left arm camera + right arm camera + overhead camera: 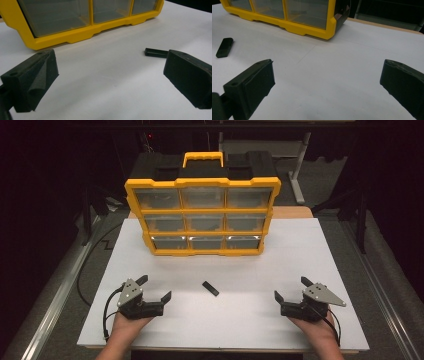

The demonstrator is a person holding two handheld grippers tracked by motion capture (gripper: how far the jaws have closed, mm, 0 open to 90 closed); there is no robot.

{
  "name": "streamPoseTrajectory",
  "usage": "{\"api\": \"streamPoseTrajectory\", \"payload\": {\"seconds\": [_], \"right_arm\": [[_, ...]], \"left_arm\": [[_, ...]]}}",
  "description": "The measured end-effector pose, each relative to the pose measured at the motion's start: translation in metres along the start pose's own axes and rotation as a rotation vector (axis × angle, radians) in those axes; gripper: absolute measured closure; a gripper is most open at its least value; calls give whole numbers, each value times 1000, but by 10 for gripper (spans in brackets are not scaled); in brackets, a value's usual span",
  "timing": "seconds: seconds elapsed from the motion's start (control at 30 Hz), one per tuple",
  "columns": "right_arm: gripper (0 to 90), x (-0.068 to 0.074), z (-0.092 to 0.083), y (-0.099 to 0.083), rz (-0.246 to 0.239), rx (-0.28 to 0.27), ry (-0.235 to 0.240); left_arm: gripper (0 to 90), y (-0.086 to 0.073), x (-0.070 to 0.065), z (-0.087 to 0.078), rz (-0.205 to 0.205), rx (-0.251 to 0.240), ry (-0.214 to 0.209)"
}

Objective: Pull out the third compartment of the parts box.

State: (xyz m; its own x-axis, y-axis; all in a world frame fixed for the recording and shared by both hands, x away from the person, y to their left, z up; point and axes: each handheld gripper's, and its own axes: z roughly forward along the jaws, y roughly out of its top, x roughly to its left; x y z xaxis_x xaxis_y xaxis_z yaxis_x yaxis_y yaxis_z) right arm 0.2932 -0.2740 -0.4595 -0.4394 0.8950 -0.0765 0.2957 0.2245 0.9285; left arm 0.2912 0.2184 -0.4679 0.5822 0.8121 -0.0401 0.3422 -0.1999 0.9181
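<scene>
White table top [300, 270], everything referenced to the yellow drawer organizer [202, 215] standing upright at its far middle. It has a three-by-three grid of clear drawers, all seated flush, and a carry handle on top. Contents can't be read through the glare.

Left gripper [153, 288] sits well in front of the organizer, off toward its left corner, jaws spread wide, nothing between them. Right gripper [293, 288] mirrors it off the right corner, jaws also wide apart and empty. Both are low over the table and each is held in a hand.

Small flat black bar [210, 288], the piece to be handled, lies loose on the table in front of the organizer's middle column, well clear of it, about midway between the two grippers, set at a diagonal. In the left gripper view, the bar [156, 52] sits just beyond the right-hand jaw.

Risks, my read:
- Bar is thin and flat on a smooth surface. A shallow approach will likely push it rather than pick it, or the pads will close above it.
- Diagonal lie: gripping across the corners could make it pivot and squirt out.
- Drawers are closed and the organizer is free-standing, so a one-handed pull could drag or tip the whole unit.
</scene>
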Motion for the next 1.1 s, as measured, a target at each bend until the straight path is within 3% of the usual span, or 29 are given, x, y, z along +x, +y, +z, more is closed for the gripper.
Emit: {"api": "streamPoseTrajectory", "payload": {"seconds": [0.6, 1.1], "right_arm": [[1, -2, 7, 1, 0, 8, -6], [1, 3, 32, 10, -16, 26, -4]], "left_arm": [[8, -1, 2, 0, -6, 6, -4], [8, -1, 3, 2, -19, 14, -6]]}}
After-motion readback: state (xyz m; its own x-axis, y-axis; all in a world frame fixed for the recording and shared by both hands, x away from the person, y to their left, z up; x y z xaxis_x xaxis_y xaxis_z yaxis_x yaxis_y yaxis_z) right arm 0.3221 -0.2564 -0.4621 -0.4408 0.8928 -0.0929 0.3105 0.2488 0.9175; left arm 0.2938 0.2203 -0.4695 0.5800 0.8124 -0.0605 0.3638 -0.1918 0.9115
